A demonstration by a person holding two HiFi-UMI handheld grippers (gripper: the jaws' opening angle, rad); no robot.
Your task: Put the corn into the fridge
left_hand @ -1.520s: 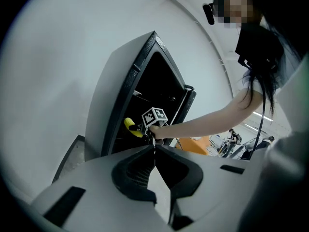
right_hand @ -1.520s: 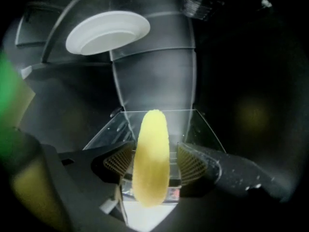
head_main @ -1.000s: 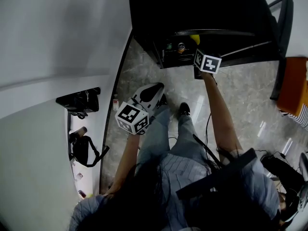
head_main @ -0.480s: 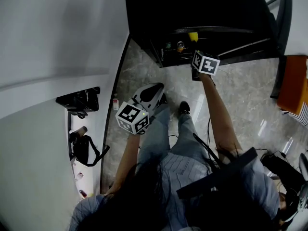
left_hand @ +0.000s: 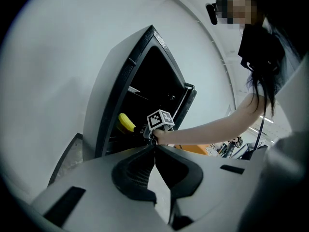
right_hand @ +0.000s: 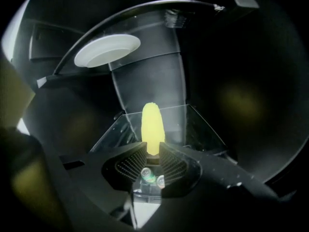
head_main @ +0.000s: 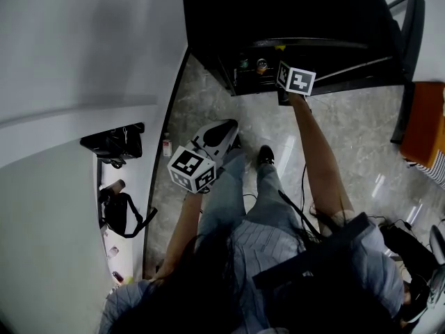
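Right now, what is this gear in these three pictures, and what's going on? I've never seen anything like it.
A person holds a hand-held gripper in each hand. One picture comes from a head camera looking down; the other two from cameras riding on the grippers. The right gripper reaches into the open fridge; its fingers have just been closing and clamp the corn by a clear bin; a white plate sits on a shelf. The left gripper is shut and empty.

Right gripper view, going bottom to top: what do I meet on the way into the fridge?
First the right gripper, its fingers just closing with the corn's end between them → corn → clear bin, back rim → white plate on the shelf above.
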